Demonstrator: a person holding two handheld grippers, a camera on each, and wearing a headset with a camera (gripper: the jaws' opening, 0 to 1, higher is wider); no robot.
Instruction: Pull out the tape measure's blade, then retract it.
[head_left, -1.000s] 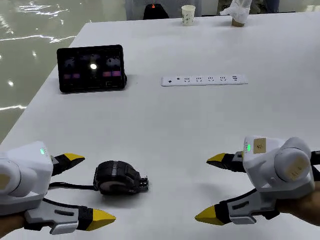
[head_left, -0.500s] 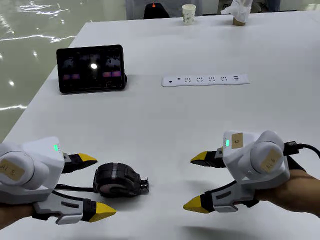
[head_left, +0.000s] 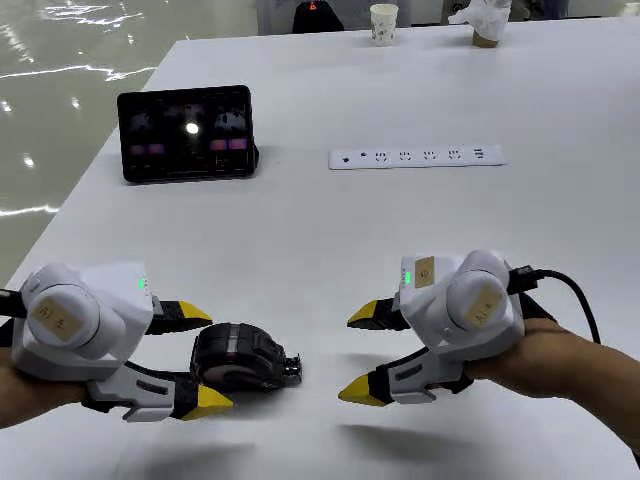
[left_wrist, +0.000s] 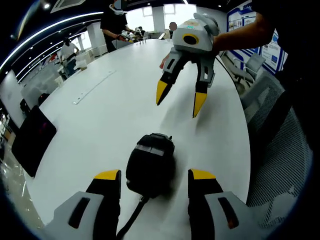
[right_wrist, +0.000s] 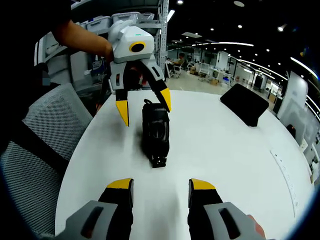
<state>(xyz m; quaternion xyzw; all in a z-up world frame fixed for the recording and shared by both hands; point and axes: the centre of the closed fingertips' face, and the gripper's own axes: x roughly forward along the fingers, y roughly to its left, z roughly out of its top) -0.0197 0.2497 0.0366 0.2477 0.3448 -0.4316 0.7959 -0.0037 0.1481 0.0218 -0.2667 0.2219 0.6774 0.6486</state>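
Observation:
A black tape measure (head_left: 240, 358) lies on the white table (head_left: 330, 230) near the front edge, its blade tip (head_left: 293, 368) pointing right. My left gripper (head_left: 205, 357) is open, with one yellow-tipped jaw on each side of the case's rear end; I see no contact. In the left gripper view the tape measure (left_wrist: 150, 164) sits between the jaws of the left gripper (left_wrist: 154, 175). My right gripper (head_left: 356, 354) is open and stands a short way to the right of the blade tip, facing it. In the right gripper view the tape measure (right_wrist: 156, 130) lies ahead of the right gripper (right_wrist: 161, 184).
A dark tablet (head_left: 185, 132) stands at the back left and a white power strip (head_left: 415, 156) lies mid-table. A paper cup (head_left: 383, 22) is at the far edge. A black strap (left_wrist: 132, 220) trails from the tape measure's rear. The table's left edge is close.
Both grippers have moved inward toward the tape measure. The left one now straddles its rear, and the right one has come left, close to the blade tip. The tape measure has not moved.

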